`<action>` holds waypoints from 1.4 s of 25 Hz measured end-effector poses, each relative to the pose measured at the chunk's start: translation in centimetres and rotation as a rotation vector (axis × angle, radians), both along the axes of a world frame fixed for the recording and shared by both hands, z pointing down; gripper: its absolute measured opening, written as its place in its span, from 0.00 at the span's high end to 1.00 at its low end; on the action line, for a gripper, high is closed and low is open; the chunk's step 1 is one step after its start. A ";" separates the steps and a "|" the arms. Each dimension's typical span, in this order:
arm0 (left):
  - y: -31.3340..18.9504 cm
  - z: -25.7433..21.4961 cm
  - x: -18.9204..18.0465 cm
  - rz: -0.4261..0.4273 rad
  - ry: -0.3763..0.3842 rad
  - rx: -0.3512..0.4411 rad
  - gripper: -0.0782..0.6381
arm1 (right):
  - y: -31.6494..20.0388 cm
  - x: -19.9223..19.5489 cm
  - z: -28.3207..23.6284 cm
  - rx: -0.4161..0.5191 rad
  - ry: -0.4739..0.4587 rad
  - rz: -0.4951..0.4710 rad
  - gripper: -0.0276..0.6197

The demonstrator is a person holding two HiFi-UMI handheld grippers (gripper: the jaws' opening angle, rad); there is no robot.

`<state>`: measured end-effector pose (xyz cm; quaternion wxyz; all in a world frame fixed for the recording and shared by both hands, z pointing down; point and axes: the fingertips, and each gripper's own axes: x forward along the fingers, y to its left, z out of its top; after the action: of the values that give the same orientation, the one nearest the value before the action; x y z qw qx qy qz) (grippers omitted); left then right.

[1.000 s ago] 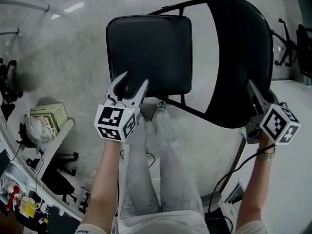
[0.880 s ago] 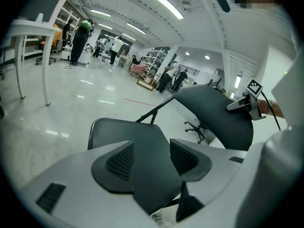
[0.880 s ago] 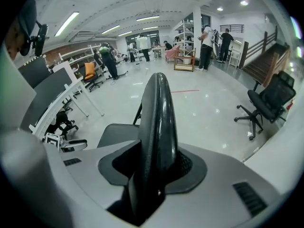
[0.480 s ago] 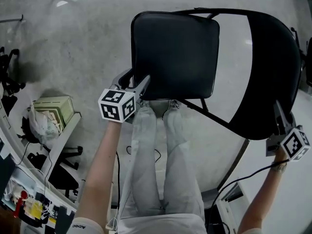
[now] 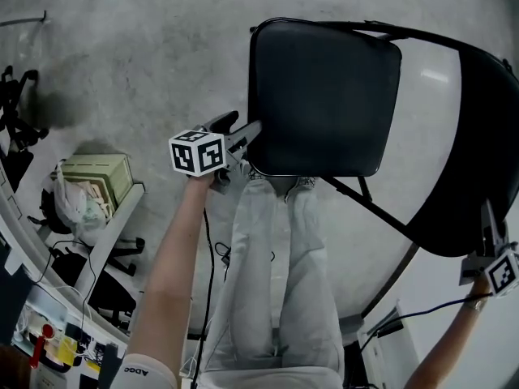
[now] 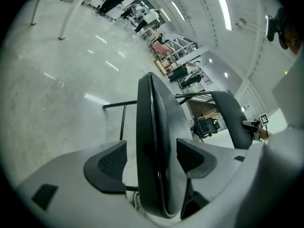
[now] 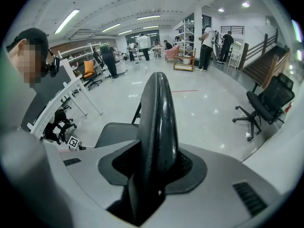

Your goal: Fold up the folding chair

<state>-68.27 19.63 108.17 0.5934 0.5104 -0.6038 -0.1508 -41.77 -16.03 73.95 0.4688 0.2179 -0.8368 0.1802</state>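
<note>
The black folding chair stands open on the floor, its padded seat flat and its curved backrest at the right. My left gripper is at the seat's near left corner. In the left gripper view the seat runs edge-on between the jaws of the left gripper. They have just been opening; a gap shows beside the left pad, so it is open. My right gripper is shut on the backrest's edge, with both pads of the right gripper pressed against it.
The person's legs stand just below the seat. A shelf with a box and a bag is at the left, office chair bases below it. A cable runs at lower right. An office chair stands nearby.
My left gripper has moved from the seat's near edge to its near left corner, rolled, and its jaws stand wider. The right gripper keeps its hold on the backrest.
</note>
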 end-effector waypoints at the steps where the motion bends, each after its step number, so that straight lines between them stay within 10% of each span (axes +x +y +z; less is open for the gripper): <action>1: 0.0 0.3 0.3 0.011 0.024 0.009 0.45 | 0.1 -0.1 0.0 -0.002 -0.001 -0.002 0.71; 17: -3.2 -1.2 4.0 0.129 0.062 0.017 0.45 | -3.6 2.9 0.5 -0.091 -0.065 0.002 0.73; 35: -14.0 -10.2 13.0 0.122 0.010 0.013 0.45 | -19.7 17.6 4.0 -0.241 -0.212 0.065 0.70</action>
<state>-55.25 5.60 97.98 0.6013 0.5493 -0.5675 -0.1209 -24.19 -35.71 77.97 0.3943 0.1670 -0.8465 0.3163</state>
